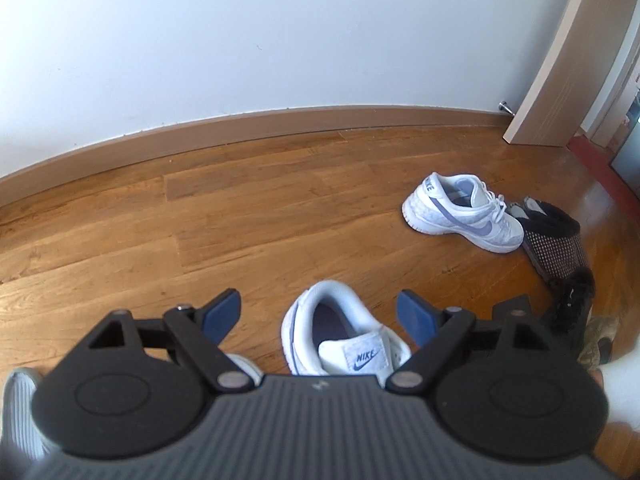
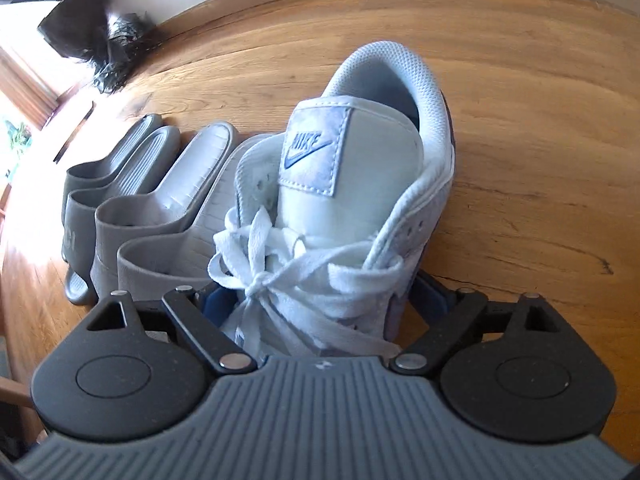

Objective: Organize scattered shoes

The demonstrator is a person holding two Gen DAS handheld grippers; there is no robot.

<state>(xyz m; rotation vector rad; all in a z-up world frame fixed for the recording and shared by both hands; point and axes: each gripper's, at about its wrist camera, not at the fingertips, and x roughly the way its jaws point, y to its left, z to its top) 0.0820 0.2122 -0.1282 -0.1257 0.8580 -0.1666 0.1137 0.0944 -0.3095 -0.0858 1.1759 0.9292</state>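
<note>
White-and-lilac lace-up Nike sneaker (image 2: 340,208) sits on wood floor (image 2: 520,120) beside grey slides (image 2: 160,200), right gripper (image 2: 320,304) clamped across its laces, left gripper (image 1: 320,316) fingers apart above — nudge it parallel w/ slides, heel square.

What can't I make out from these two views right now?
- Right gripper: fingertips hidden by the near sneaker; contact unclear.
- Near sneaker's toe: behind the gripper body in both views.
- Dark slippers: left view, partly behind the far sneaker.
- Grey slides: brand lettering glared, cut off.
</note>
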